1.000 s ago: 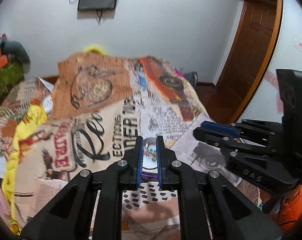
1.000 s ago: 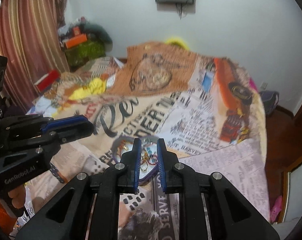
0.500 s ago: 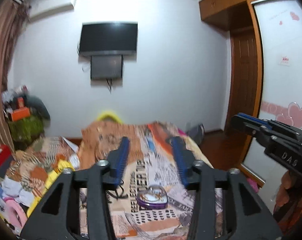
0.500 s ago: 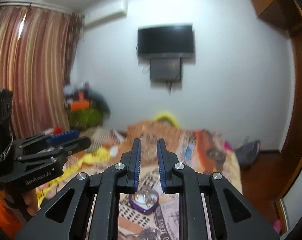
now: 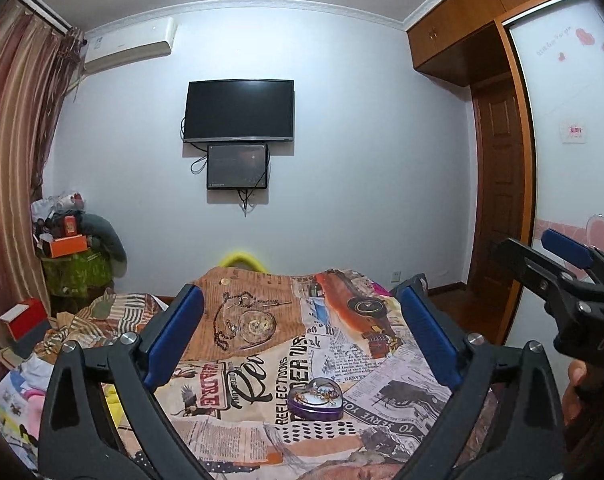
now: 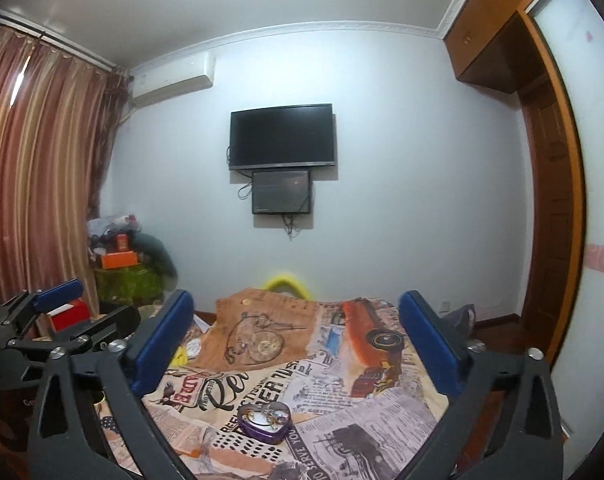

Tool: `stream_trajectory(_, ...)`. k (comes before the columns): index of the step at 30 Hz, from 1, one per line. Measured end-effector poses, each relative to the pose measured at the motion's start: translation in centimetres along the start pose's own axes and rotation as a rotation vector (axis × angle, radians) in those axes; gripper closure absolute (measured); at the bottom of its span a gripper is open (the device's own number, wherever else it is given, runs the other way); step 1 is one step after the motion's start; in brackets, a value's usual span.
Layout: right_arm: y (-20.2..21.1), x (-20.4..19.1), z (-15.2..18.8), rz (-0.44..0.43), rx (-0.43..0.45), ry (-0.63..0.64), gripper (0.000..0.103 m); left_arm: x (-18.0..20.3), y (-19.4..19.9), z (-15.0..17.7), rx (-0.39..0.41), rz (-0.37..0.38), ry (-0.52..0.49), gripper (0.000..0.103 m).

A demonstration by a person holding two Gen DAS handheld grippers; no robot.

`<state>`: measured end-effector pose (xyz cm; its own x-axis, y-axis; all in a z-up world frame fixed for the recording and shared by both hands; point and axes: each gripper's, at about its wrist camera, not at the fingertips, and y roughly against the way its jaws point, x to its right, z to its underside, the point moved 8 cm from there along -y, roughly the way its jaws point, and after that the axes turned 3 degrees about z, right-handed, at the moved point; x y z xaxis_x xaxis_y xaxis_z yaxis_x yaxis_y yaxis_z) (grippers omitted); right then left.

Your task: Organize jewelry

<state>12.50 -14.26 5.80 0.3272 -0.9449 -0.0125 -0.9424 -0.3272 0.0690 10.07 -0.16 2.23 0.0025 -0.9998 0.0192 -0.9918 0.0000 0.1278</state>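
Currently one purple heart-shaped tin [image 5: 315, 397] sits on the bedspread [image 5: 261, 344], lid off, with a tangle of jewelry [image 6: 267, 413] inside; individual pieces possibly several, too small to count. Two grippers in view. Left gripper [image 5: 302, 340]: fingers spread wide, holding nothing, raised well above the tin. Right gripper [image 6: 297, 344]: likewise spread, holding nothing. Wall carries two screens: one TV [image 5: 239, 111], one smaller panel [image 5: 237, 165] below it.

Purple heart-shaped box [image 5: 316, 399] sitting on newsprint-patterned bedspread [image 5: 342, 364]; blue pads [image 5: 428, 336] showing on black grippers; striped curtain [image 6: 37, 184] hanging brown-gold.
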Motion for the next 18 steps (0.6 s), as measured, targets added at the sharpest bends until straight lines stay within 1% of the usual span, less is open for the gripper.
stream_trajectory(6, 1.3, 1.2, 0.7, 0.002, -0.025, 0.005, 0.0, -0.2, 0.6, 0.5, -0.013, -0.011, 0.016, 0.004)
stream_trajectory(18, 1.4, 1.2, 1.5, -0.004, -0.056, 0.013, 0.0, -0.4, 0.1, 1.3, -0.043, -0.019, 0.026, 0.003)
